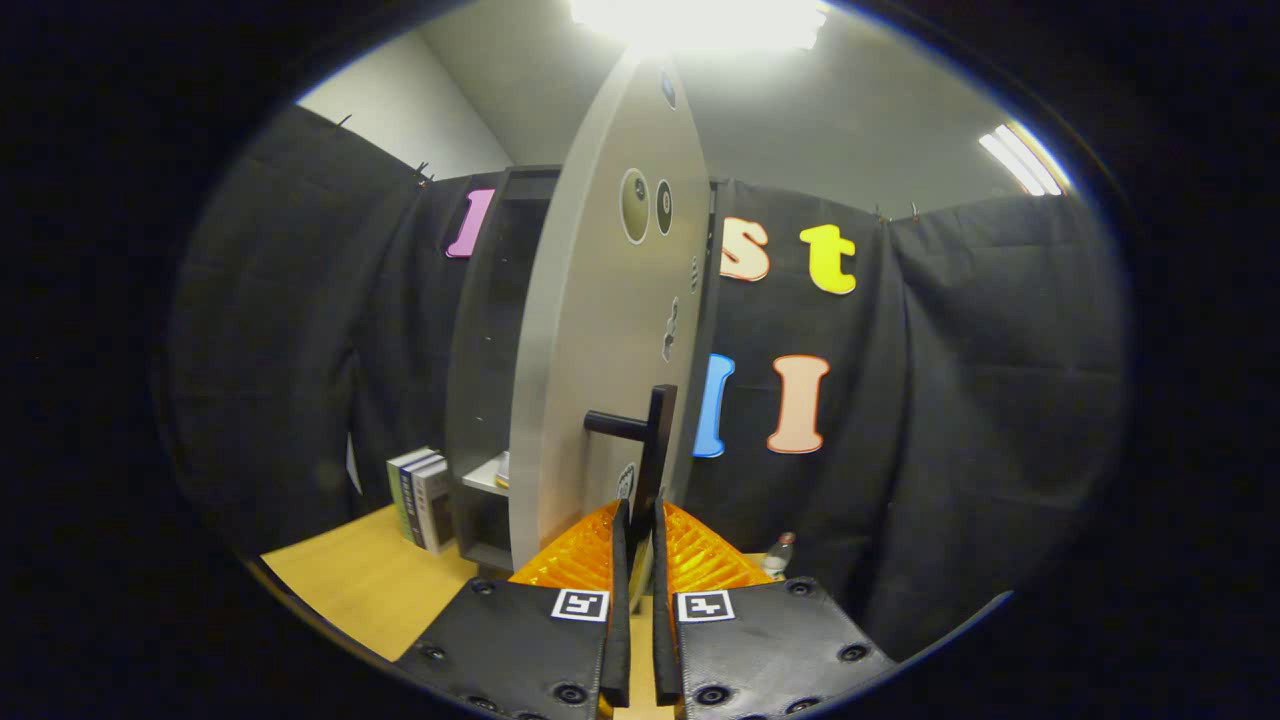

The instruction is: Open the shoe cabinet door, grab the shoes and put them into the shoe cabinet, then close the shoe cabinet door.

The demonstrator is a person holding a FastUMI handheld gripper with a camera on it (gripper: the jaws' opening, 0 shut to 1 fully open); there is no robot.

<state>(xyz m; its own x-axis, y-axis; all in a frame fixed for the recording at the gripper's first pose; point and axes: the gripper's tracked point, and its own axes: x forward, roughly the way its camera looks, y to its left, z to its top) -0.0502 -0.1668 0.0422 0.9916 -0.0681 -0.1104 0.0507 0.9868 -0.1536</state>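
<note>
Clearly the tongs [640, 520] pinch the handle [655, 440] of the half-swung cabinet door [600, 330]; beside that door, the shelves stand open. A sideways tug could slip the grip.

Gripper [640, 520]: square coded markers, round screws on plates

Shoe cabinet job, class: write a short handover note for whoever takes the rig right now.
Tool: fingers nearly shut around the lower end of the door handle; whether both press on it cannot be told.
Cabinet door stands partly open, edge toward the camera; cabinet behind it, books beside it on the table.
Done: door partly opened.
Left: finish opening, load the shoes, close the door.
</note>
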